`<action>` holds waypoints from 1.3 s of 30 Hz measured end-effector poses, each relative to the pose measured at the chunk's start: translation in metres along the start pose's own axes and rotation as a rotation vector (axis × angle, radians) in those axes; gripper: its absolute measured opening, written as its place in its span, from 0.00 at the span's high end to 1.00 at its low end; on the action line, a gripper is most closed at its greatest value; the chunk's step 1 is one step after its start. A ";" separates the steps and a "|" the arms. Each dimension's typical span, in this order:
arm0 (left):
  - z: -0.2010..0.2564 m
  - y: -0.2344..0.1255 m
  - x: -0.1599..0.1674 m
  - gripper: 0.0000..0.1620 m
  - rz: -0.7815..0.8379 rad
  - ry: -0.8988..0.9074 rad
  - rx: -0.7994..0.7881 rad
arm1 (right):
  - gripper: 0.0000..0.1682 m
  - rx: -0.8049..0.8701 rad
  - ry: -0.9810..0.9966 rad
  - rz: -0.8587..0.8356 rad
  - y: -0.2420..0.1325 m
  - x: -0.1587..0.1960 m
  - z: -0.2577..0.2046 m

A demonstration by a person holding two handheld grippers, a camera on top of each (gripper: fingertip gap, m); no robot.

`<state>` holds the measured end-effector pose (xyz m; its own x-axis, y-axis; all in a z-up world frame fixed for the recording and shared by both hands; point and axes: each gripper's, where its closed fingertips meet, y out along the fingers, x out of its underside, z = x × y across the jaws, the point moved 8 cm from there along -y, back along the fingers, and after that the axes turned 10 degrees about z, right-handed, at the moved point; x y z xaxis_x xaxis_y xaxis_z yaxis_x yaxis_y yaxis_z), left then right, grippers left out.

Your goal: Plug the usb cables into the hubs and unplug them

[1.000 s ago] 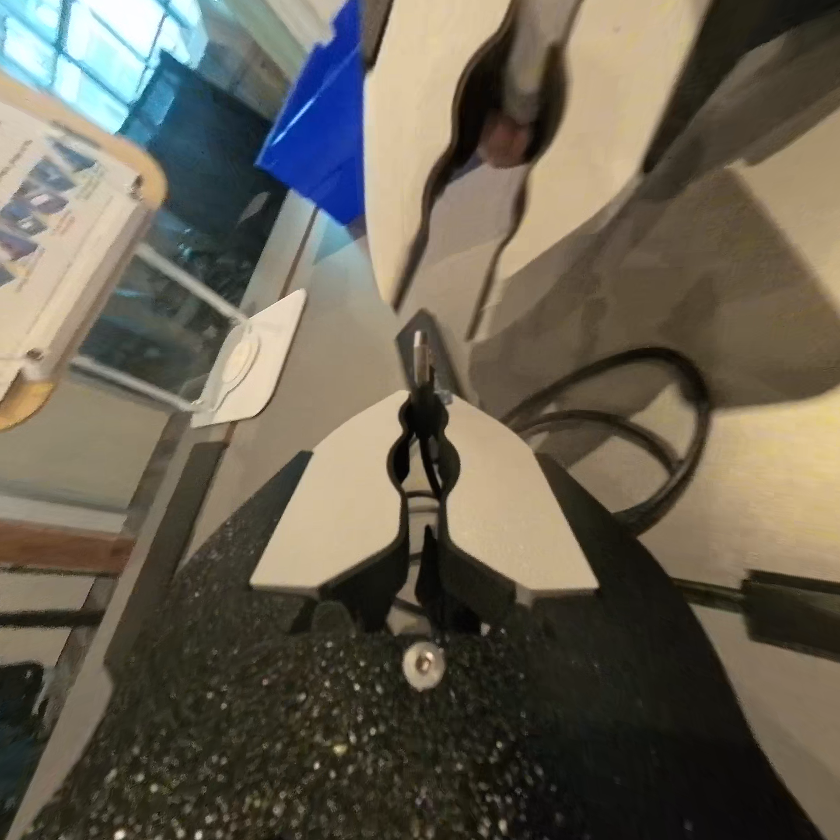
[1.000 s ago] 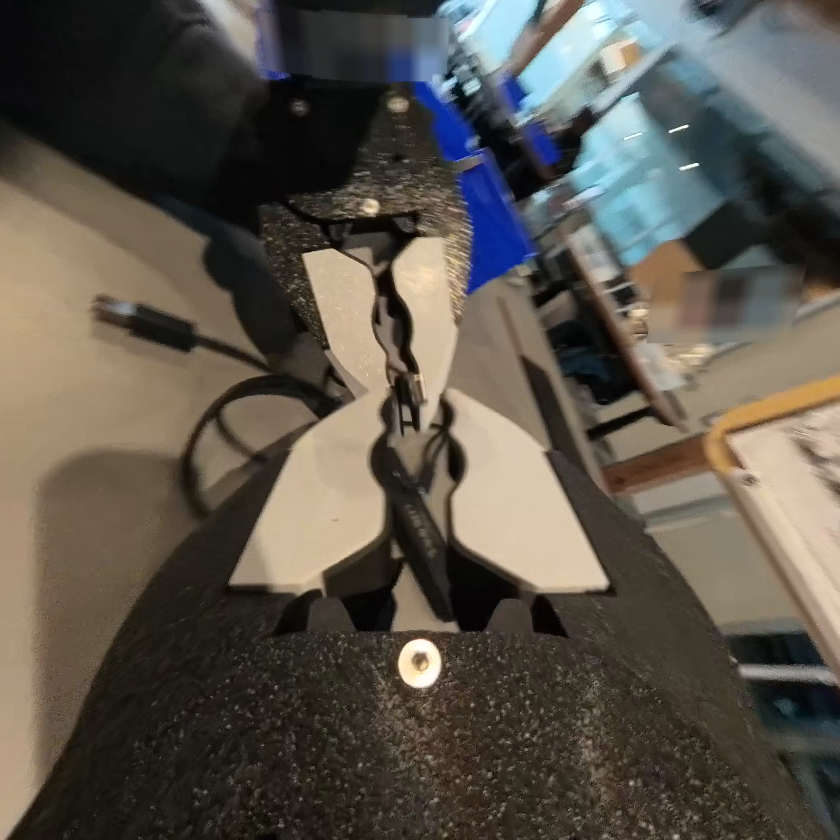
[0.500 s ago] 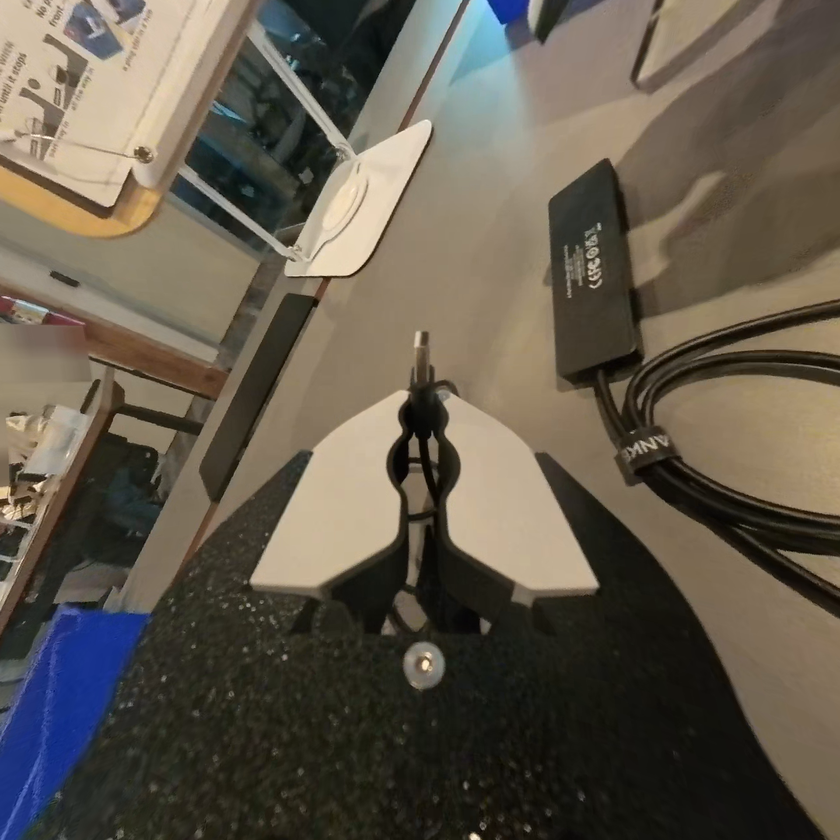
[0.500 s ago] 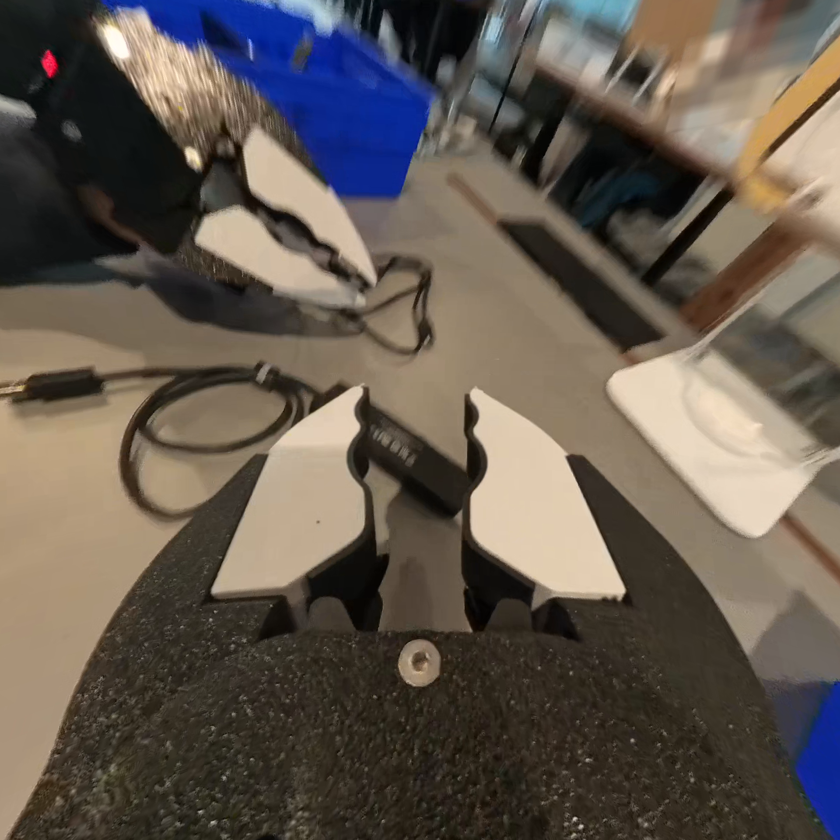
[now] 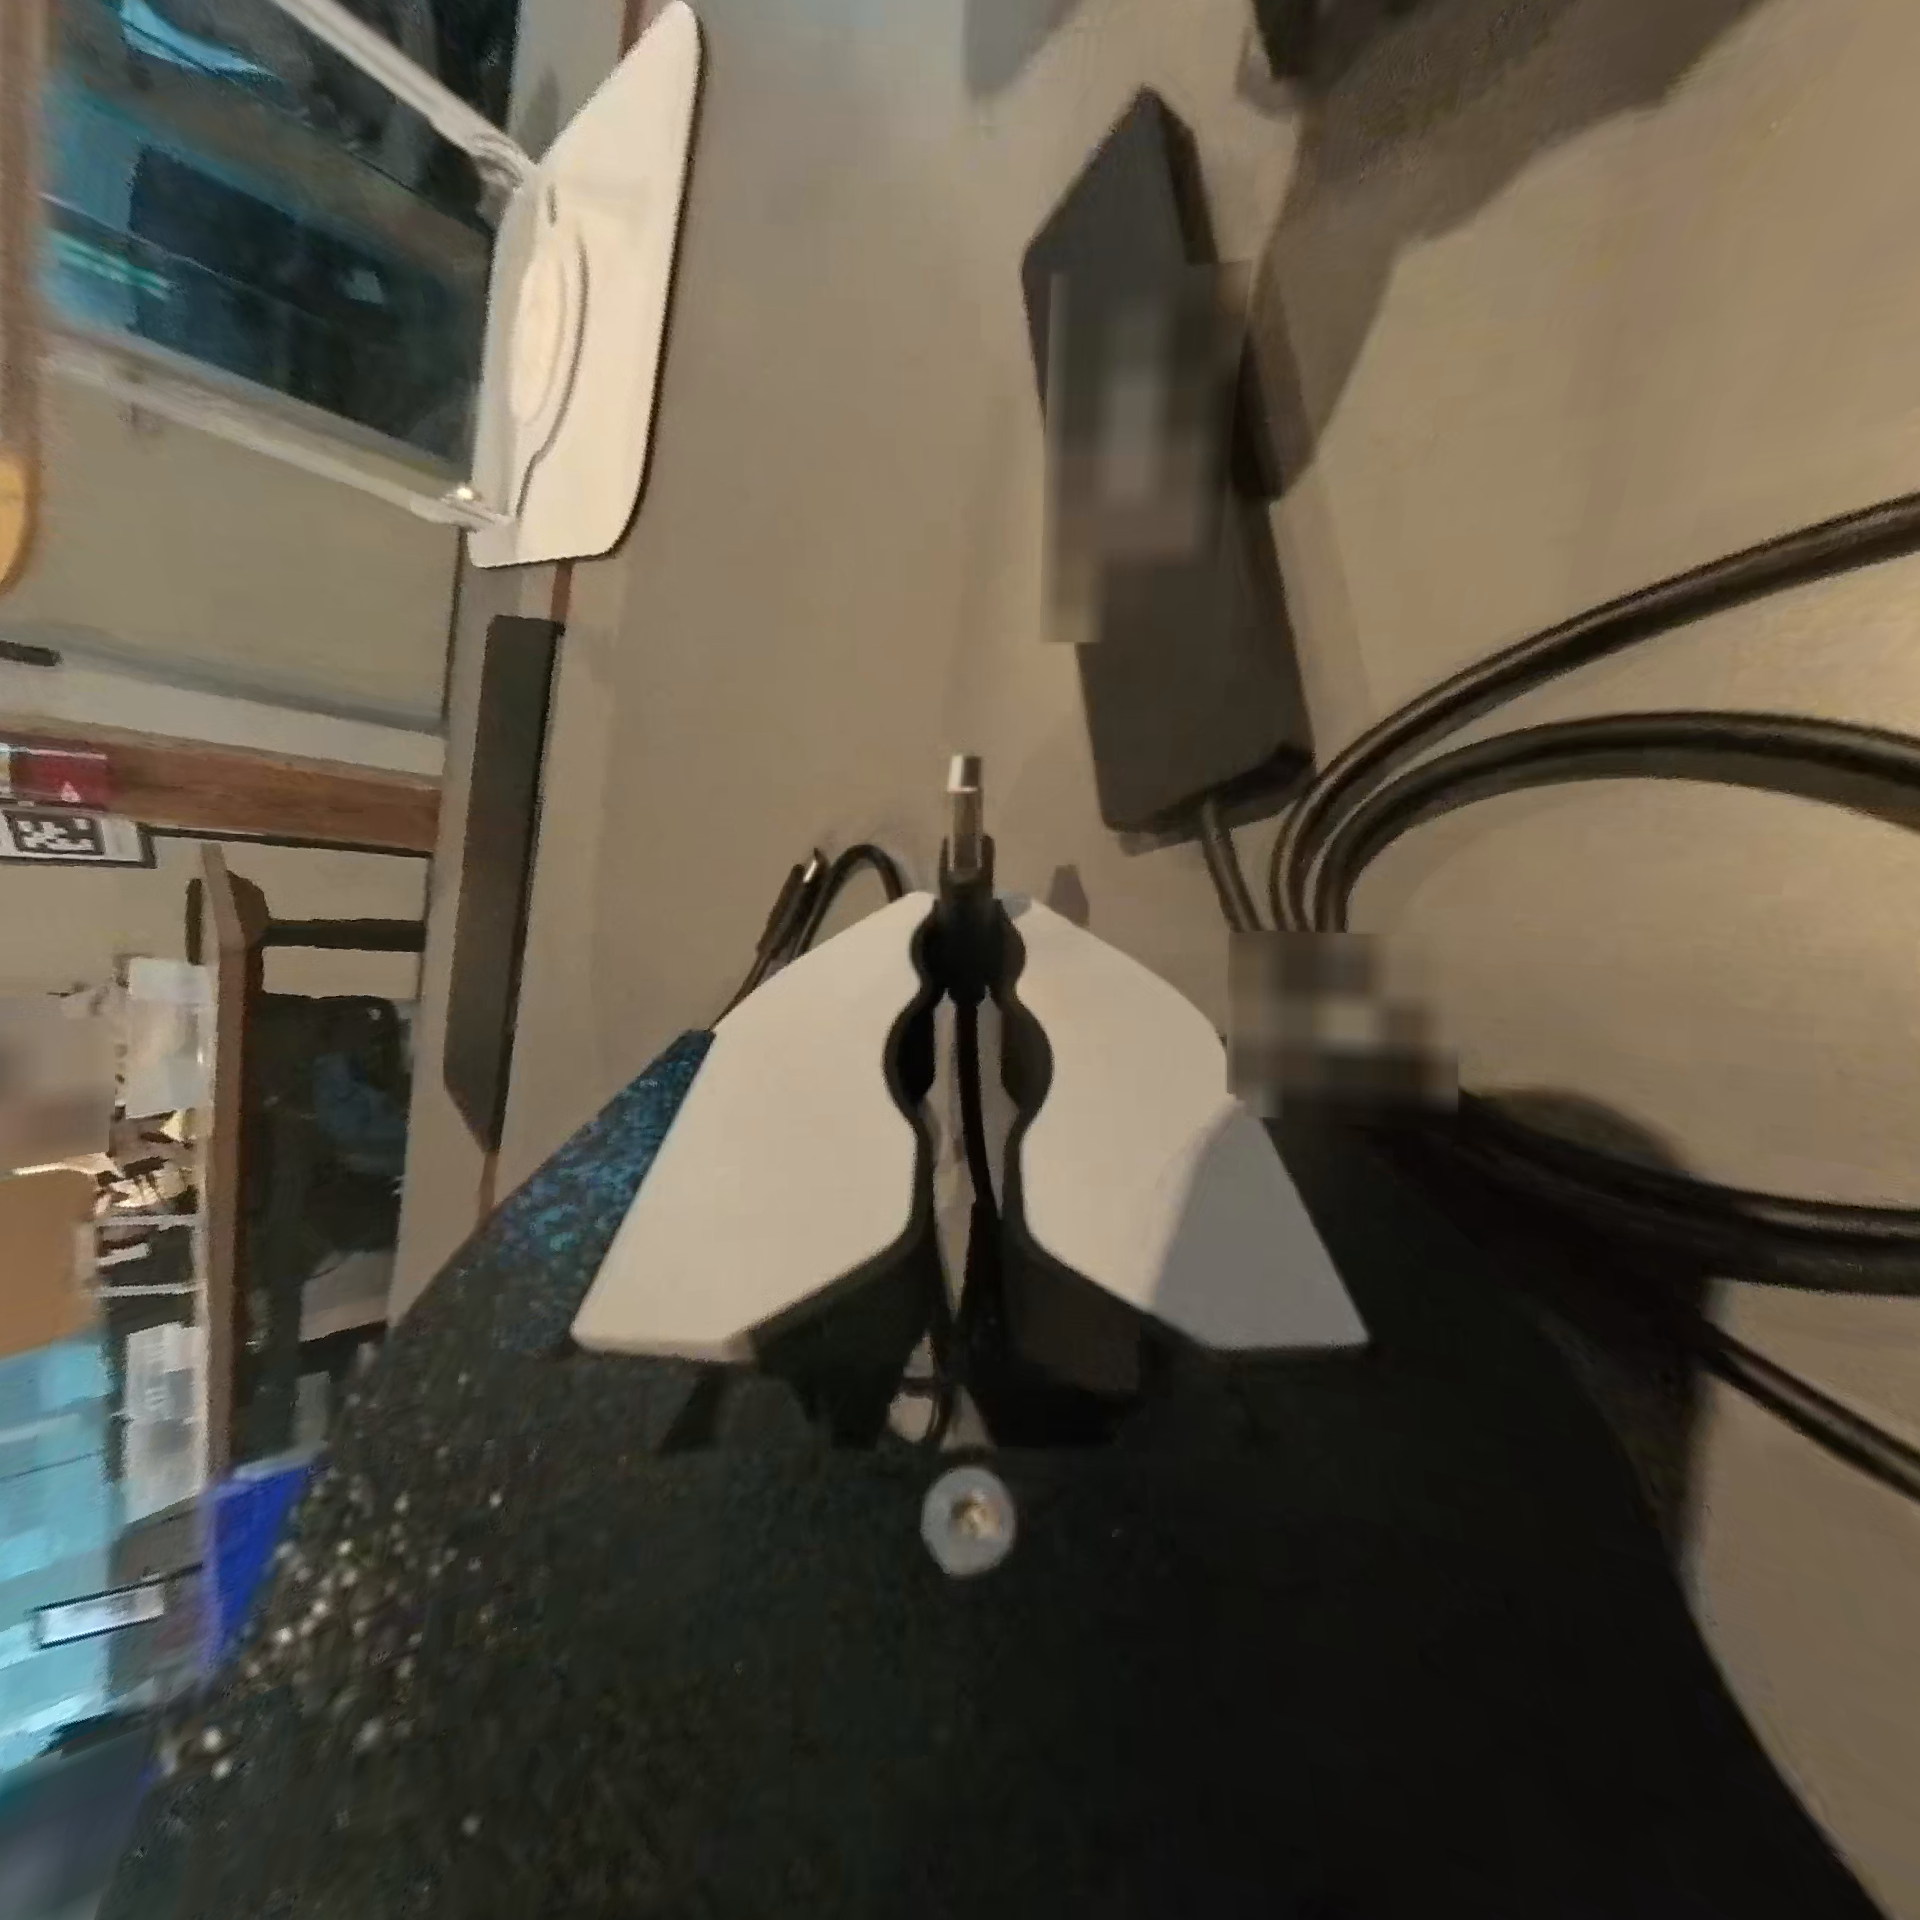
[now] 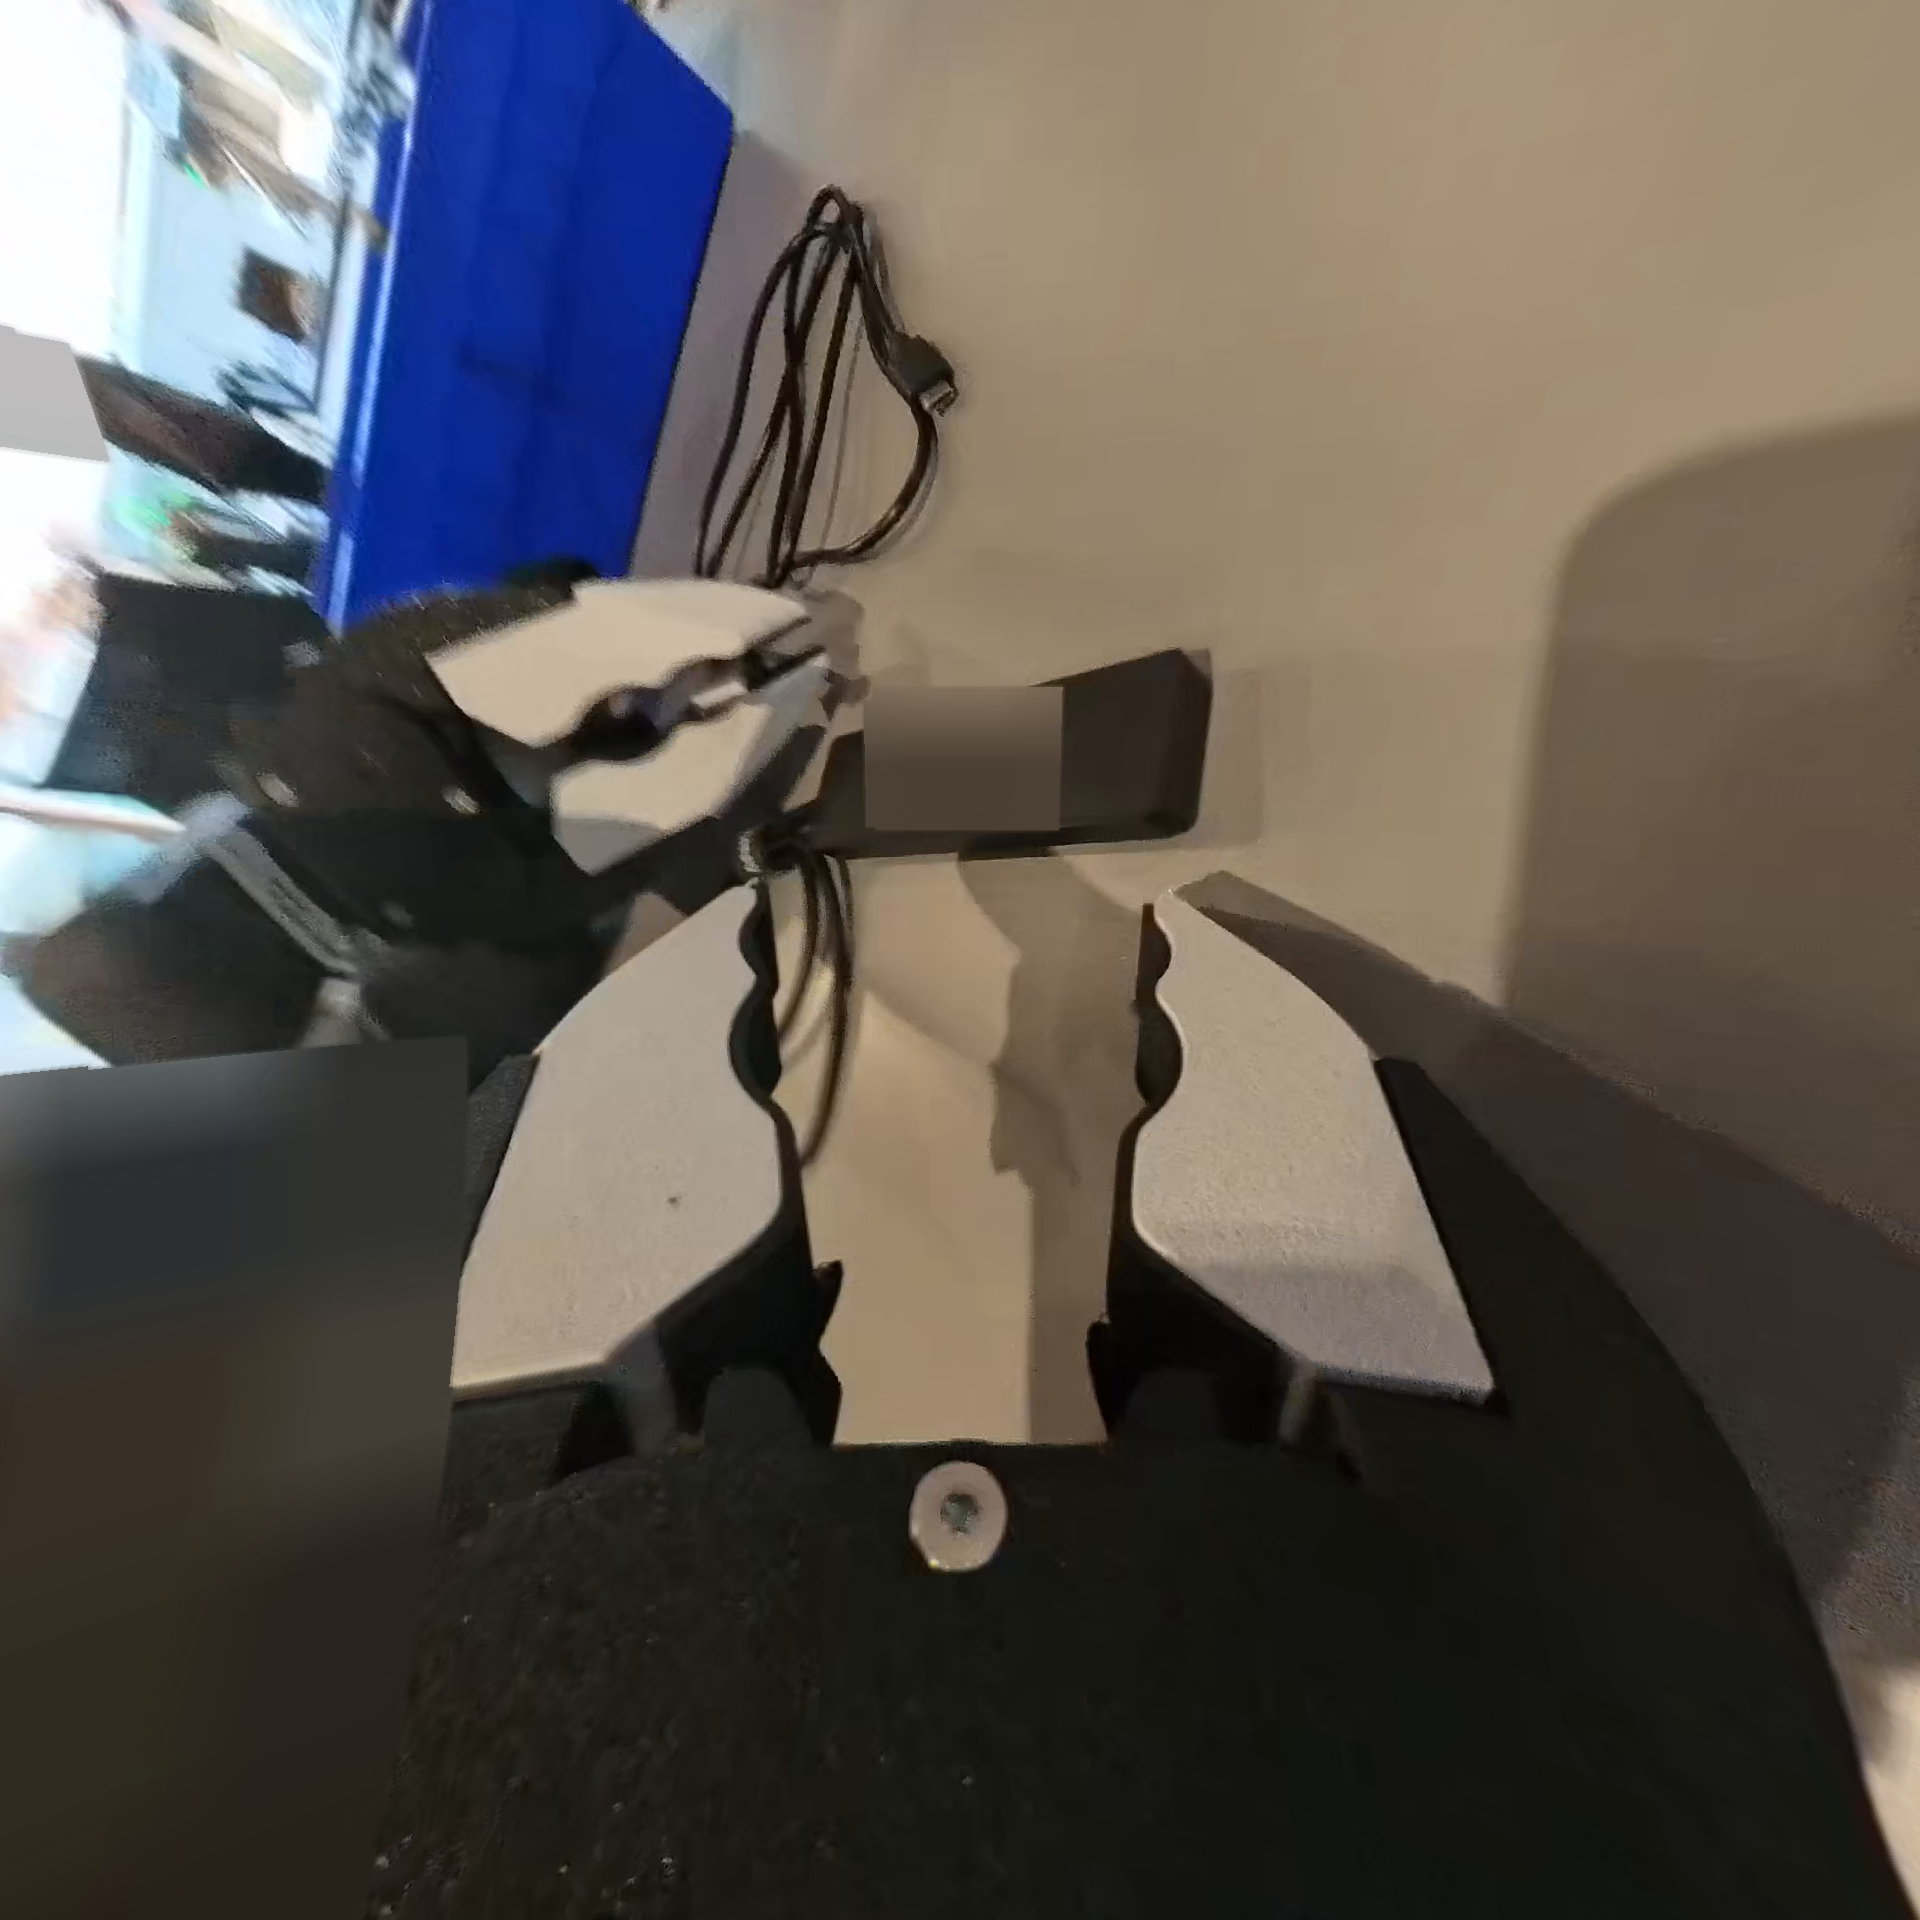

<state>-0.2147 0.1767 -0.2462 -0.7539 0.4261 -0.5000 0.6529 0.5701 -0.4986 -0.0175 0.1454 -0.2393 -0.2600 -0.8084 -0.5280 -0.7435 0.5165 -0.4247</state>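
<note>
Change since 0.5 s ago: our left gripper (image 5: 966, 914) has closed in beside the hub (image 5: 1153, 468).
Left wrist view: jaws clamped on 1 usb cable (image 5: 966, 810), metal tip bared, just short of the hub on the table (image 5: 831, 416).
Right wrist view: our right gripper (image 6: 961, 904) gapes, holding nothing; the hub lies just ahead; 1 spare cable (image 6: 831, 384) beyond.
Progress: we judge the plug is not yet seated; plugging and unplugging remain.

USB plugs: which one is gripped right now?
The silver-tipped USB plug, pinched in the shut left gripper. The other plug lies loose on the table.
</note>
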 end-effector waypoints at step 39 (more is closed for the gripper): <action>-0.002 0.003 -0.001 0.96 -0.141 -0.209 0.064 | 0.75 -0.035 0.193 0.083 0.062 -0.017 -0.008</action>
<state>-0.2117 0.1798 -0.2454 -0.8109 0.1871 -0.5545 0.5505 0.5653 -0.6142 -0.0637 0.1890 -0.2502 -0.4315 -0.8044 -0.4083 -0.7346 0.5760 -0.3586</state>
